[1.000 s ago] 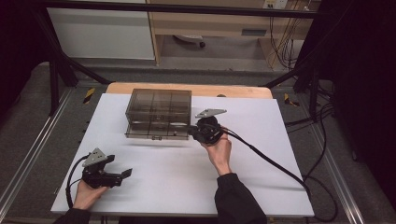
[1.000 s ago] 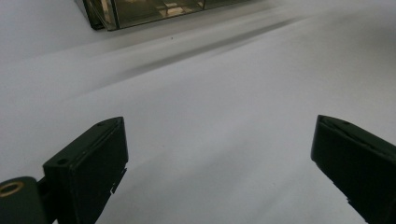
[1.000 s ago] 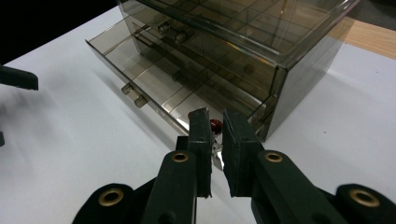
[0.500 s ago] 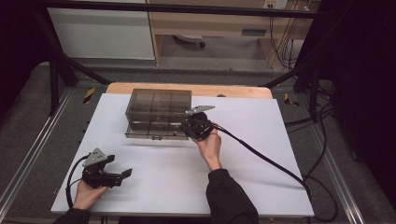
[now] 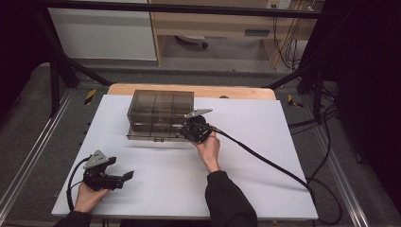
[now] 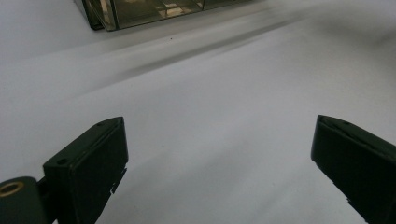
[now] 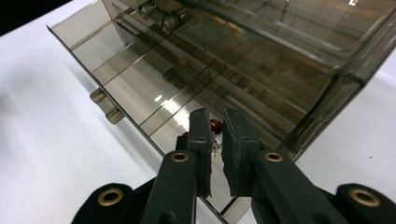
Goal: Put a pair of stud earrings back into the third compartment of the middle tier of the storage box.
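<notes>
I see grey floor and black frame rails around my white table (image 5: 265,156). The smoky compartment box (image 5: 161,111) sits near its far edge. My right gripper (image 5: 191,132), jaws nearly closed, meets the box's front right corner; my left gripper (image 5: 124,177) gapes empty at the near-left corner.

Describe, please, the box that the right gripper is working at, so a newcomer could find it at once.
On the white table, look toward the far edge, left of centre. There stands a smoky transparent drawer box with small compartments, the right gripper at its front right corner. It is the table's one container; the left gripper lies far nearer the person.
</notes>
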Demonstrator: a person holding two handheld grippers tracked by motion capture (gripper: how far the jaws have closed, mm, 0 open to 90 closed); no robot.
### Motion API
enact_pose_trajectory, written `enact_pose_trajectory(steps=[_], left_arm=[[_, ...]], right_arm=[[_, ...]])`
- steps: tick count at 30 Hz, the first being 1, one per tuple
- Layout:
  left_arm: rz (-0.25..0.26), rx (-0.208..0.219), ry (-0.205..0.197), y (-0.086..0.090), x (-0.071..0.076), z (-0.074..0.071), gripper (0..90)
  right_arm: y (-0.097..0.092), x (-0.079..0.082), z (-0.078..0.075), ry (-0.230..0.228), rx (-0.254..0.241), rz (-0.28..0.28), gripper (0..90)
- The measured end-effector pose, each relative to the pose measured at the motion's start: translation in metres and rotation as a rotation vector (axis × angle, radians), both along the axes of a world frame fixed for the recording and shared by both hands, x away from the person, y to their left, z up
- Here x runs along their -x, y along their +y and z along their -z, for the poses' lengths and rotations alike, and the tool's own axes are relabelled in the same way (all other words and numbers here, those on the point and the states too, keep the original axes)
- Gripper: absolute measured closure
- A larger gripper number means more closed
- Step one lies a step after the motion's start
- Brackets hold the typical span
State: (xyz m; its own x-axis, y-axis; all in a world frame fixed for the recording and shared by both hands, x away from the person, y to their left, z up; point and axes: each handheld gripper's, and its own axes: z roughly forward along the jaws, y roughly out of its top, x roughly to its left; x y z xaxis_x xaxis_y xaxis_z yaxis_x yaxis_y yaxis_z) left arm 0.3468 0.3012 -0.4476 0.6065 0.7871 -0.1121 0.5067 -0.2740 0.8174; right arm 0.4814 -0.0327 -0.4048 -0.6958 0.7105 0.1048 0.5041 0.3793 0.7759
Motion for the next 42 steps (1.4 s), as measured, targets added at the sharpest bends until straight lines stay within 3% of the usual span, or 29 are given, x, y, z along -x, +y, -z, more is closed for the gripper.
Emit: enact_pose_trajectory(steps=[13, 20, 28, 33, 42], left_arm=[[0.0, 0.0, 0.0, 0.0, 0.0, 0.0, 3.4], [-0.001, 0.001, 0.0, 0.0, 0.0, 0.0, 3.4], [-0.001, 0.002, 0.001, 0.0, 0.0, 0.0, 3.4], [-0.001, 0.001, 0.001, 0.001, 0.0, 0.0, 3.4], [-0.001, 0.002, 0.003, 0.0, 0.0, 0.0, 3.4]], right_arm=[[0.001, 0.0, 0.002, -0.008, -0.004, -0.011, 80.5], [-0.001, 0.002, -0.002, -0.019, -0.007, -0.013, 74.9], [-0.004, 0.007, -0.013, -0.027, -0.032, -0.013, 58.8], [-0.009, 0.012, -0.022, -0.041, -0.048, -0.013, 43.9], [-0.029, 0.024, -0.034, -0.039, -0.065, 0.003, 21.3]])
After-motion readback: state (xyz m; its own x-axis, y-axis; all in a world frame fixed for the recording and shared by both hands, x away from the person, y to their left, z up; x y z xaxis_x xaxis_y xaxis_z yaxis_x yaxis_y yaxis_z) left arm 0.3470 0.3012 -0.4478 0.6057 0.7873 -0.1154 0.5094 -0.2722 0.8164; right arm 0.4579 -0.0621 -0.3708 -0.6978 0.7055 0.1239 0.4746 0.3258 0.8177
